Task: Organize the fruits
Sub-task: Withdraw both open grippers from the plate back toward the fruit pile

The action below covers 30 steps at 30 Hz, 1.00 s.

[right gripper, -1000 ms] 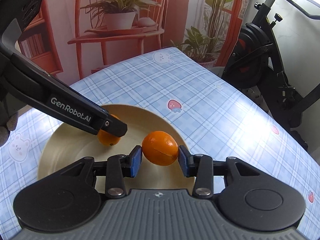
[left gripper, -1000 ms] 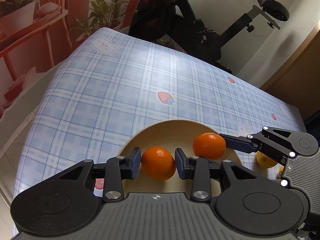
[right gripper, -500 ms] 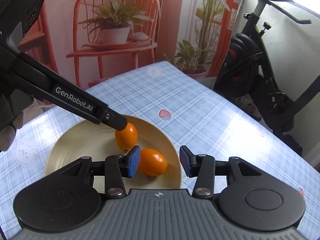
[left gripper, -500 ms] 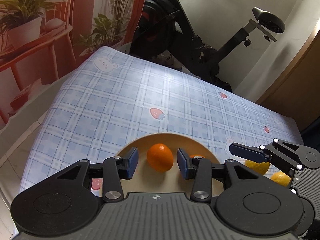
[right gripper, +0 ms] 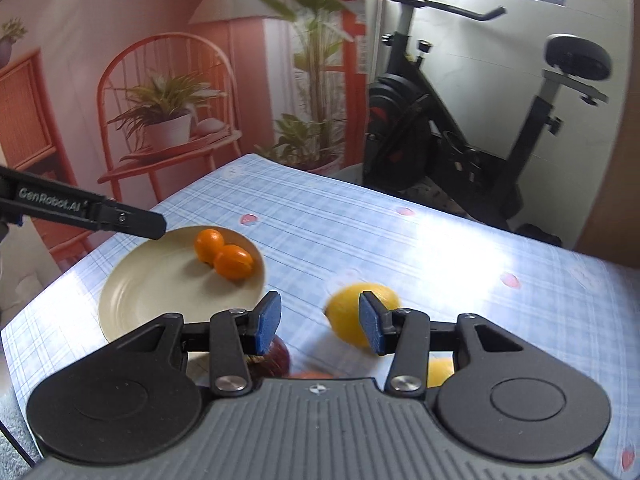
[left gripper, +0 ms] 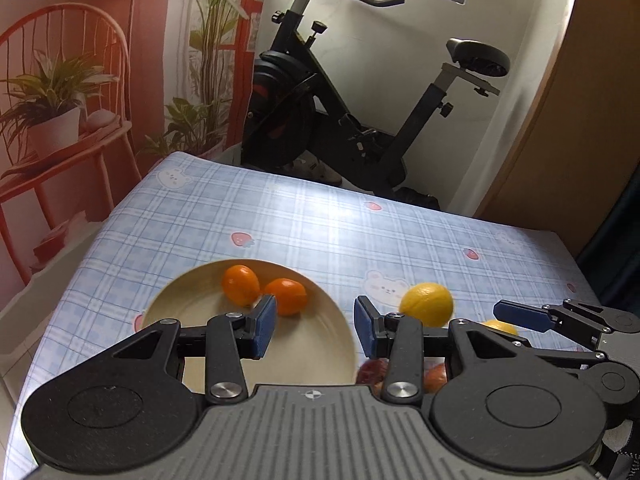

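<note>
Two oranges lie side by side on a cream plate; they also show in the right wrist view on the plate. My left gripper is open and empty, raised above the plate's near edge. My right gripper is open and empty, above the cloth to the right of the plate. A lemon lies just beyond the right gripper's right finger; it shows in the left wrist view. A second lemon and red apples lie nearer, partly hidden.
The table has a blue checked cloth with strawberry and bear prints. An exercise bike stands beyond the far edge. A red chair with a potted plant stands to the left. A wooden panel is at the right.
Both grippers let go of their oranges, which now lie on the plate. Both grippers have opened, risen and pulled back; the right one has moved right toward the lemons.
</note>
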Each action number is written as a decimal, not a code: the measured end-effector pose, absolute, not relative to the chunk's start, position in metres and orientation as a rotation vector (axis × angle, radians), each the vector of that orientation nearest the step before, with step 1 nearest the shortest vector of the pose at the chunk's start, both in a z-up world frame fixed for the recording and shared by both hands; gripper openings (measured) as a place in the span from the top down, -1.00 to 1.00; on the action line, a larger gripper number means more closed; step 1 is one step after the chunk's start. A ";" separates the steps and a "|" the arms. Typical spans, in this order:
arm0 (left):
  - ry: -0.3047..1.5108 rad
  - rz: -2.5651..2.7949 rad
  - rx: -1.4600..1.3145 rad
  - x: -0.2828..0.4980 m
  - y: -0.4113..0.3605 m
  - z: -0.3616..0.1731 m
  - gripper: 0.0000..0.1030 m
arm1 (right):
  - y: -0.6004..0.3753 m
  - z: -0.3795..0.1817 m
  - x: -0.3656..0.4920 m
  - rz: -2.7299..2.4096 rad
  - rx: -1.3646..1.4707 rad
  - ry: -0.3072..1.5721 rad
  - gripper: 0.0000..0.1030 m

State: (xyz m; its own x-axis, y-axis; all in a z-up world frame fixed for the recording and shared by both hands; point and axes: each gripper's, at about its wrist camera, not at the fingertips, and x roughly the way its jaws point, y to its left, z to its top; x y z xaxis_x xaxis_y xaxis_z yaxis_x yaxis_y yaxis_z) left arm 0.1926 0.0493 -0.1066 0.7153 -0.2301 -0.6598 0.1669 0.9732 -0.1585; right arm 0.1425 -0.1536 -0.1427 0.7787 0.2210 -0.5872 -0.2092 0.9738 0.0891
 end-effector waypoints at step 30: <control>0.762 -0.290 -0.035 0.115 -0.010 -0.153 0.40 | -0.180 -0.179 0.050 0.222 0.170 0.635 0.45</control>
State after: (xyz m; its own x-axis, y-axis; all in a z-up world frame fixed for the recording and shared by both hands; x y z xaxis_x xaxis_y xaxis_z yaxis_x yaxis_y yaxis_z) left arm 0.1145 -0.0103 -0.1526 0.6857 -0.2712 -0.6755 0.2459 0.9597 -0.1357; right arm 0.0499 -0.1803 -0.1791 0.7827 0.2561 -0.5673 -0.1527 0.9626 0.2239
